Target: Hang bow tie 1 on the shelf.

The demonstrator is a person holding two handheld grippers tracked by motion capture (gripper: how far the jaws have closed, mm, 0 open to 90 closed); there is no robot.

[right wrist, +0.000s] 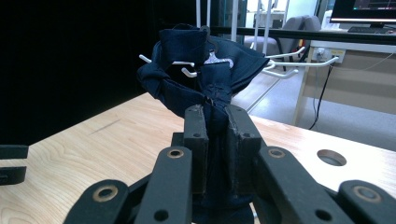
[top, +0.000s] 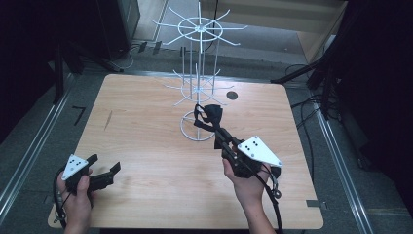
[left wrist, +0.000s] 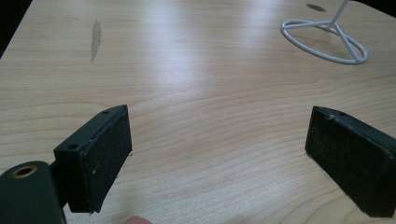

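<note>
right gripper view: jaws hide the dark cloth's (right wrist: 205, 88) lower end.

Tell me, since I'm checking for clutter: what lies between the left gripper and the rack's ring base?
Bare wooden table between left gripper and ring base, per the left gripper view.

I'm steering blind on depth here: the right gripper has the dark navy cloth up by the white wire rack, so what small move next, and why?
Probably ease the right gripper slightly forward and up, so the dark navy cloth loops over a hook of the white wire rack. Its jaws are clamped on the cloth's lower end, and white hook tips already show against the fabric. The left gripper rests open, apart, on the wooden table.
</note>
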